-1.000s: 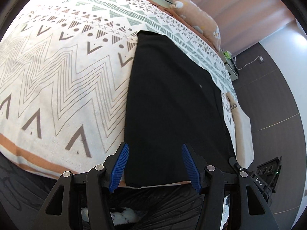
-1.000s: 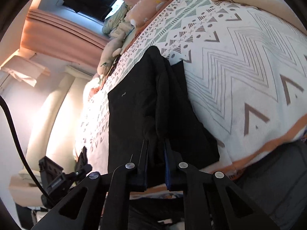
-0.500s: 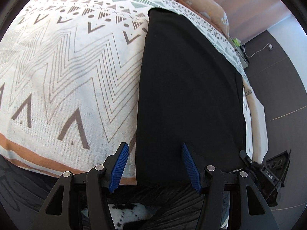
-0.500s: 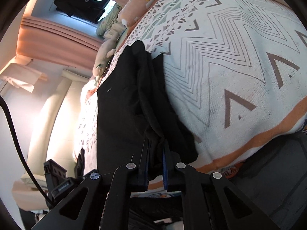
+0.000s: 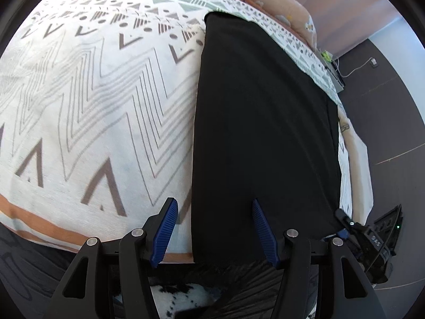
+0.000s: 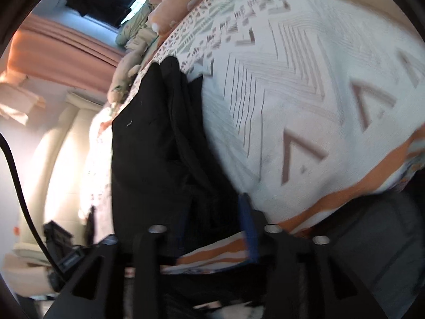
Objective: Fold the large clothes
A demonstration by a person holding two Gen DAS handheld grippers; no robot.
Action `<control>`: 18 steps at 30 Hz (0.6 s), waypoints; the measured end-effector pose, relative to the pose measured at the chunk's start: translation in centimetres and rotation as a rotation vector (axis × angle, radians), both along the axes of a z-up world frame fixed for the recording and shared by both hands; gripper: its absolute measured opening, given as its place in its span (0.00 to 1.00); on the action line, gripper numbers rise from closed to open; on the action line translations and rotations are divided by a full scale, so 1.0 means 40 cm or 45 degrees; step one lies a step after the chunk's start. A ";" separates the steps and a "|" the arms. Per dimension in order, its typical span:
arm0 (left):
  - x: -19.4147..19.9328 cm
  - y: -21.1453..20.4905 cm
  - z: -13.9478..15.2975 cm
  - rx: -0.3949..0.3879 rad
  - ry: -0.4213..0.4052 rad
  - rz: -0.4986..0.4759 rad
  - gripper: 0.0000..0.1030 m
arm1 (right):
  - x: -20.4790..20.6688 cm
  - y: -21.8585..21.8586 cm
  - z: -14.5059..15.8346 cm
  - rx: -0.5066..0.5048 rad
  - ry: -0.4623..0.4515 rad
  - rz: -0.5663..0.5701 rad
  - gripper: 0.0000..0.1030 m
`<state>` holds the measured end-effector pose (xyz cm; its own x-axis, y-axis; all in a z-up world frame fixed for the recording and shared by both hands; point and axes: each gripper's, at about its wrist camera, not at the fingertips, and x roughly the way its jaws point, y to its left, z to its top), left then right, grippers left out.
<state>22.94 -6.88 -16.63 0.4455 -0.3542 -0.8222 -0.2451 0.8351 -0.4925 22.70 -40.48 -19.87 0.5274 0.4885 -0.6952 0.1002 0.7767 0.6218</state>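
A black garment (image 5: pixel 263 122) lies long and flat on the patterned bedspread (image 5: pixel 93 101), reaching the bed's near edge. My left gripper (image 5: pixel 213 228) is open and empty, its blue pads straddling the garment's near left corner from above. In the right wrist view the garment (image 6: pixel 148 154) shows a raised fold along its right side. My right gripper (image 6: pixel 212 223) is open over the garment's near edge; the view is blurred, with one blue pad (image 6: pixel 248 228) showing.
Pillows and soft toys (image 5: pixel 281 2) line the head of the bed. The other gripper (image 5: pixel 372 239) shows at the bed's right edge above the dark floor (image 5: pixel 385 85). Pink curtains (image 6: pixel 61 47) and a window hang behind the bed.
My right gripper has opened and let go of the garment's edge. My left gripper has moved closer to the garment's near left corner, staying open.
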 end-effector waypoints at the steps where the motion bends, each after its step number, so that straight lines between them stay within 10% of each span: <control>1: 0.001 0.006 0.002 -0.012 -0.004 0.007 0.58 | 0.002 -0.002 0.011 -0.011 -0.019 0.006 0.55; 9: 0.033 0.050 0.022 -0.032 -0.044 0.064 0.70 | 0.078 0.020 0.075 -0.017 -0.095 0.143 0.76; 18: 0.113 0.081 0.021 -0.047 -0.058 0.085 0.74 | 0.212 0.047 0.055 -0.013 -0.015 0.274 0.76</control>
<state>27.48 -3.64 -15.79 0.5061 -0.3520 -0.7874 -0.2763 0.7987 -0.5346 31.16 -38.58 -17.69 0.4196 0.5837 -0.6951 -0.0756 0.7856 0.6141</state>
